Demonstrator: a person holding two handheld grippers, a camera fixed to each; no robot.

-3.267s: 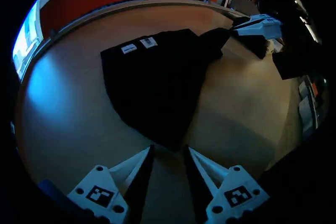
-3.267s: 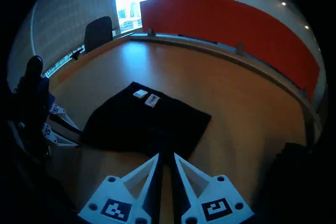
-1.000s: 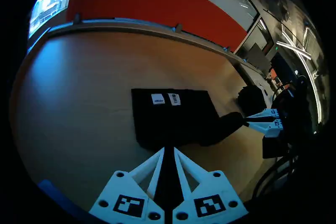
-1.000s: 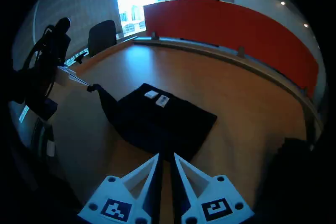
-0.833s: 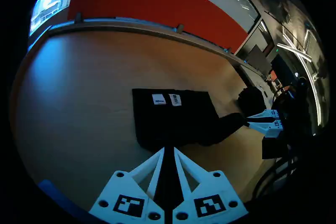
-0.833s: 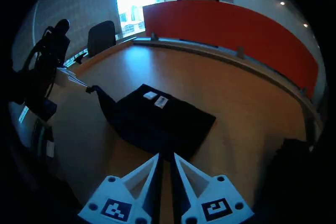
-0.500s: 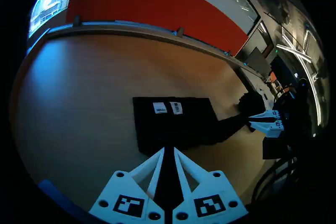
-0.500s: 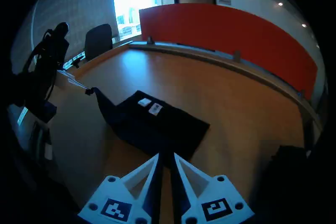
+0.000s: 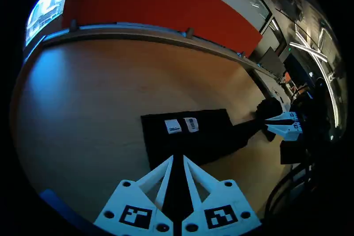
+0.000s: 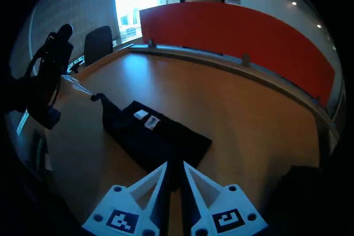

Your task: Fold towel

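Two claws each pinch a corner of the black towel [image 9: 194, 141]. The left claw [image 9: 177, 160] has its fingers drawn almost together, clamped on dark cloth. The towel spreads flat on the wooden surface [image 9: 88, 103] directly ahead of its tips, with two white labels [image 9: 181, 125] facing up. Off to that claw's right, the right claw [image 9: 270, 124] grips a corner stretched out from the towel. Seen in the right gripper view, its fingers are likewise closed on the near edge. There the towel reaches ahead and left, with a red partition [image 10: 248, 28] beyond.
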